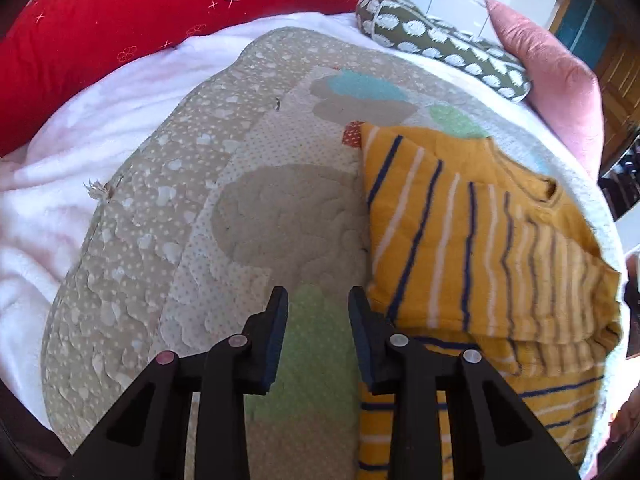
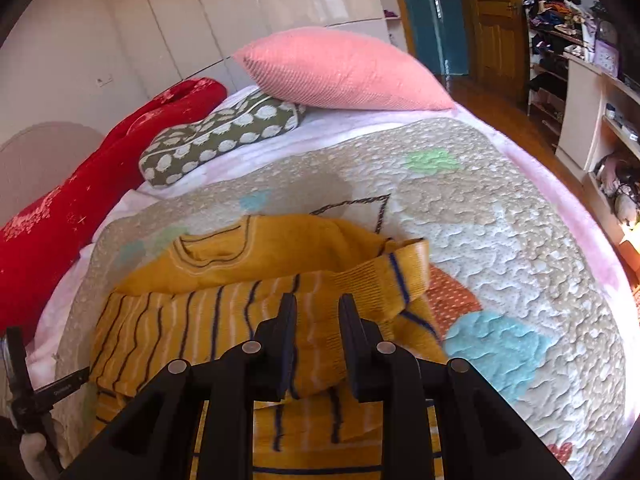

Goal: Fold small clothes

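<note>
- Left wrist view: left gripper (image 1: 318,300) at 6 o'clock, jaws parted with a clear gap, nothing between them; quilt (image 1: 192,240) shows through the gap.
- Sweater (image 1: 480,240), mustard with navy and white stripes, lies on the quilt at 3 to 5 o'clock, partly folded, one layer over another; its left edge sits just beside the right finger (image 1: 362,320), contact not clear.
- Sweater neckline toward 3 o'clock.
- Red cushion (image 1: 120,28) at 10 to 11 o'clock, white blanket (image 1: 60,200) at 9, spotted pillow (image 1: 440,44) at 1, pink pillow (image 1: 552,92) at 2.
- Right wrist view: right gripper (image 2: 318,304) at 6 o'clock, jaws apart, holding nothing; it hangs over the sweater (image 2: 200,320), touching or not cannot tell.
- Sweater fills 6 to 9 o'clock, collar at 10 from centre, ribbed cuff or hem bunched up at 3 of the fingertips.
- Quilt (image 2: 500,240) spreads from 12 to 4 o'clock.
- Pink pillow (image 2: 340,72) at 12, spotted pillow (image 2: 224,136) at 10, red cushion (image 2: 80,196) at 9, shelves (image 2: 580,80) at 2.
- Dark tool at 8 o'clock, likely the other gripper, too cut off to tell.
</note>
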`<act>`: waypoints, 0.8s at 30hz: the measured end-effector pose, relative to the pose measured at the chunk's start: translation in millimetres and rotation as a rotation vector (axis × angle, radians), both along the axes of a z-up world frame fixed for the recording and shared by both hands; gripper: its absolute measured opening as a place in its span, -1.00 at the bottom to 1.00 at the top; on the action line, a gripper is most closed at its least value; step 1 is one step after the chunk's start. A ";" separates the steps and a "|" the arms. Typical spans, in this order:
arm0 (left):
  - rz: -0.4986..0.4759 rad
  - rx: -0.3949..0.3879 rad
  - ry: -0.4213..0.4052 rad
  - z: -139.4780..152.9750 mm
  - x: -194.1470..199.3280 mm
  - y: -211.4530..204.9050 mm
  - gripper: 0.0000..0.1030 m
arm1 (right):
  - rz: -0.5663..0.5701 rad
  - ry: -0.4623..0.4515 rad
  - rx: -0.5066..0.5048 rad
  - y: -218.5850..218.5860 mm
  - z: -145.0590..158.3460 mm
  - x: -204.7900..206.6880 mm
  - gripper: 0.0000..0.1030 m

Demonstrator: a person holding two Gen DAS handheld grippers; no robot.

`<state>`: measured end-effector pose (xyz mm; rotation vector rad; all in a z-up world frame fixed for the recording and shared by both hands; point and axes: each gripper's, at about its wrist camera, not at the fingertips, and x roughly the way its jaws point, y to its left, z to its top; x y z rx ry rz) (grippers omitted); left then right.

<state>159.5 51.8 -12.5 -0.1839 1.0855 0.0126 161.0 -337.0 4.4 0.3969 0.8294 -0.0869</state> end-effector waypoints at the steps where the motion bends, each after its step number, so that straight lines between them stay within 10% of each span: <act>1: -0.015 -0.010 -0.032 9.5 -4.5 -2.8 -0.41 | 0.020 0.005 0.003 6.2 -3.7 3.5 -0.56; 8: -0.203 -0.128 -0.123 20.4 18.8 -63.5 -0.32 | 0.153 0.045 0.042 51.0 -30.2 20.1 -0.56; 12: -0.237 -0.002 0.010 -24.9 29.9 -86.8 -0.24 | 0.241 0.128 0.041 61.4 -55.9 30.1 -0.56; 17: -0.232 -0.018 -0.012 -22.5 18.3 -65.0 -0.24 | 0.012 0.105 0.064 -11.6 -62.3 7.3 -0.72; 21: -0.232 -0.054 -0.018 -16.0 7.7 -45.3 -0.28 | -0.101 0.076 0.308 -65.1 -69.1 -20.6 -1.00; 24: -0.165 -0.020 -0.028 -7.0 -10.3 -30.2 -0.16 | -0.160 0.050 0.234 -70.2 -50.7 -49.5 -0.91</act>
